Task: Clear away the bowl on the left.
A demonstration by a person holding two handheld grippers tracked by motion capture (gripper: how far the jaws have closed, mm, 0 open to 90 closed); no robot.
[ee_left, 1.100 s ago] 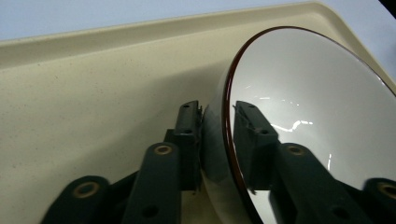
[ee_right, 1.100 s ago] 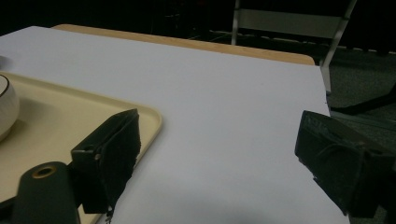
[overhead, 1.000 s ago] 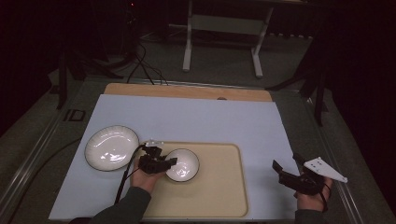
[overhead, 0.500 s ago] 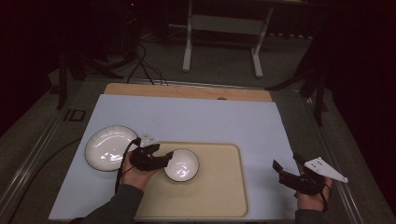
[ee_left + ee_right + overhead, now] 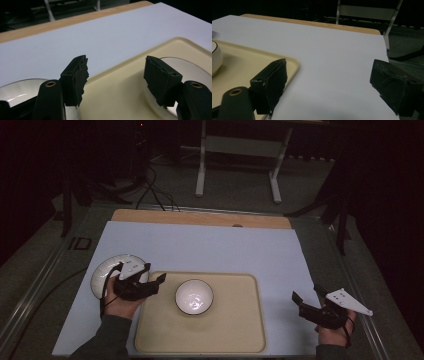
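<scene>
The left gripper [image 5: 159,281], jaws just opened wide and empty, is held clear of the bowl [image 5: 194,296] ahead on the tray [image 5: 240,330]; the plate [image 5: 102,272] beneath should be approached level, by its rim.

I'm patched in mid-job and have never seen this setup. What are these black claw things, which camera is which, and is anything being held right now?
A person holds a hand-held clamp tool in each hand: the left gripper and the right gripper. One picture looks down from above the table; the other two ride on each tool, looking along its black fingers. On the table's white sheet lie a cream tray with a white bowl on it, and a white plate left of the tray. The left fingers have just been opening, with nothing between them. The right gripper is open and empty too.
</scene>
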